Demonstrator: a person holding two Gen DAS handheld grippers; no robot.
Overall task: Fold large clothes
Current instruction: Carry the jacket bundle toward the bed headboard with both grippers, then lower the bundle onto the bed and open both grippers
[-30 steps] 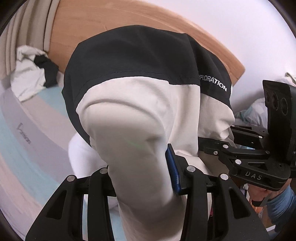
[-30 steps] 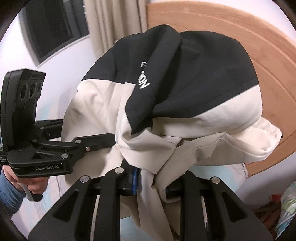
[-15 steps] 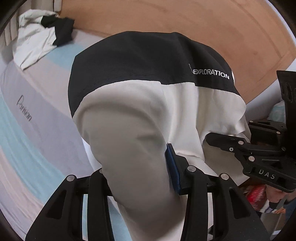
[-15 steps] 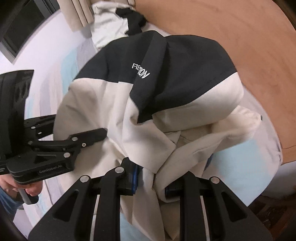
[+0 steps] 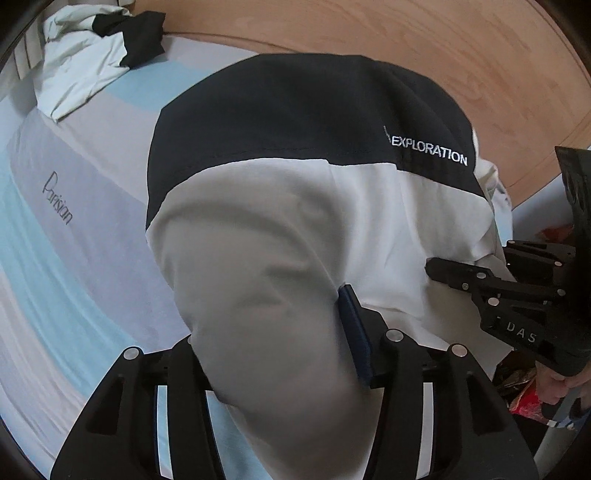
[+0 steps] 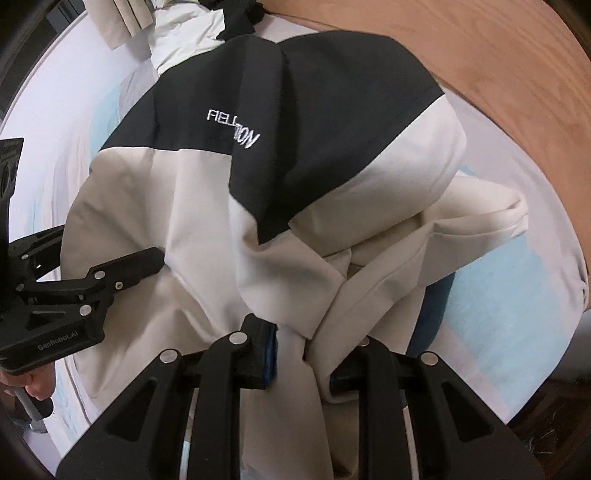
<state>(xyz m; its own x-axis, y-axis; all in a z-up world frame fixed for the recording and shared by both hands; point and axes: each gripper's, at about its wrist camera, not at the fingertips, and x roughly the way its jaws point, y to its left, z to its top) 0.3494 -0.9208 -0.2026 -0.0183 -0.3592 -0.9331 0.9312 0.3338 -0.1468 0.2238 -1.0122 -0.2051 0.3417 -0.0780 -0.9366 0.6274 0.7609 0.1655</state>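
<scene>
A large cream and black garment (image 5: 295, 206) with white lettering hangs bunched between both grippers above the bed. My left gripper (image 5: 273, 332) is shut on a thick cream fold of it; its left finger is hidden by cloth. My right gripper (image 6: 301, 347) is shut on gathered cream cloth of the same garment (image 6: 295, 177). The right gripper also shows at the right edge of the left wrist view (image 5: 480, 280), and the left gripper at the left edge of the right wrist view (image 6: 110, 273).
The bed sheet (image 5: 55, 240) has blue, grey and pink stripes. Another cream and black garment (image 5: 92, 55) lies crumpled at the bed's far corner. A wooden headboard (image 5: 443, 55) runs behind. Curtains (image 6: 122, 14) hang at the far left.
Both grippers have tilted down toward the bed with the garment in them. The wall has left the view, and the sheet and headboard now fill the background.
</scene>
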